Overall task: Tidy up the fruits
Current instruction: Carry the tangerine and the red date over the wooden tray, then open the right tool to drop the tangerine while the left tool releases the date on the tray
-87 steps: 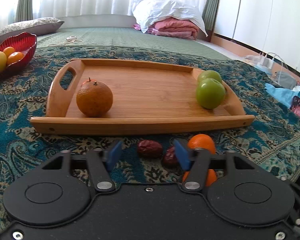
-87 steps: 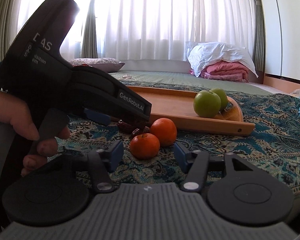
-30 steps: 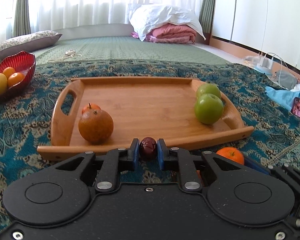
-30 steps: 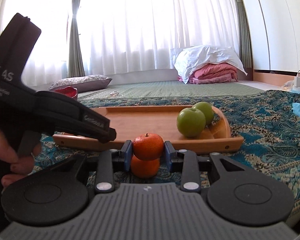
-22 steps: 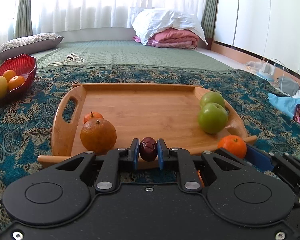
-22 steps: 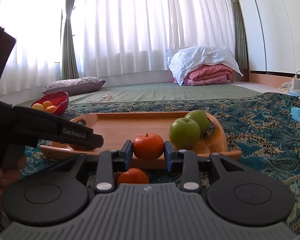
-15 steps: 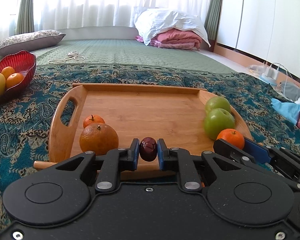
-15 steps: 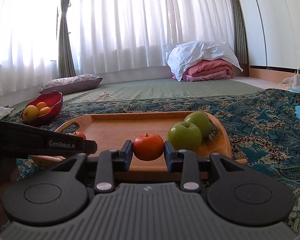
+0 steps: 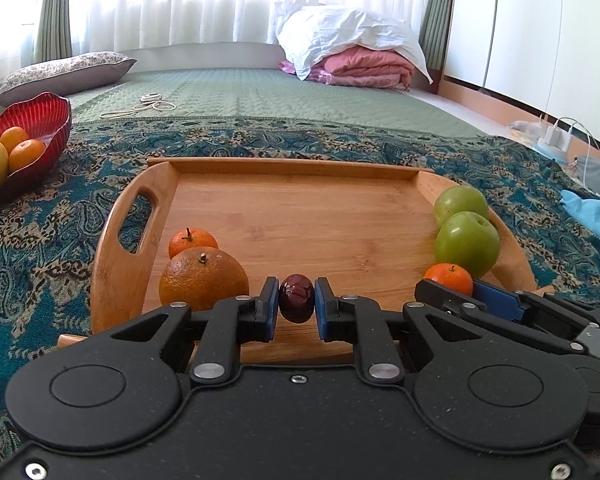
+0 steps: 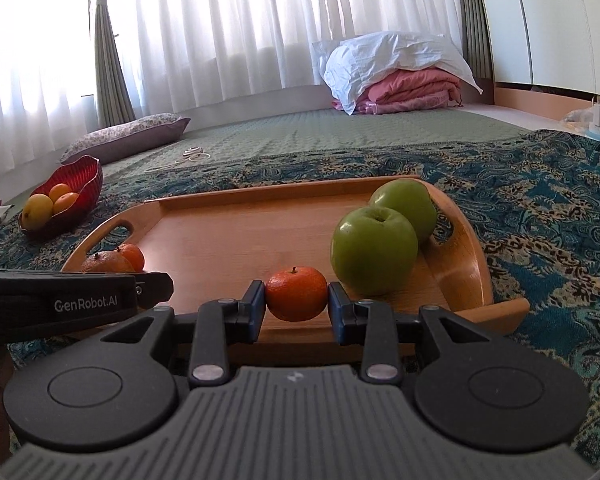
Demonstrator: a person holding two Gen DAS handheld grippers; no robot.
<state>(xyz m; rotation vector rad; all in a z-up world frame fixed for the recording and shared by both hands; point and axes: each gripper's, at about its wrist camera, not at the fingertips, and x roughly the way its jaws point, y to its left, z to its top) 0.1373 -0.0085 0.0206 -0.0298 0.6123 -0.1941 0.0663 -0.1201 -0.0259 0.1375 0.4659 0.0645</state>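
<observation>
Date (image 9: 296,298): clamped in your left claw (image 9: 296,305), long axis upright.
Tangerine (image 10: 296,293): clamped in your right claw (image 10: 296,307), stem up.

The tray (image 9: 292,216) is smooth, matt pale wood with visible grain. Under it lies a woven patterned cloth (image 9: 40,248). On the tray, the green apples (image 10: 374,254) shine glossy, while the big orange (image 9: 203,282) looks dimpled and dull. Left of the tray, the red bowl (image 9: 40,120) is ribbed, glossy glass or plastic.
</observation>
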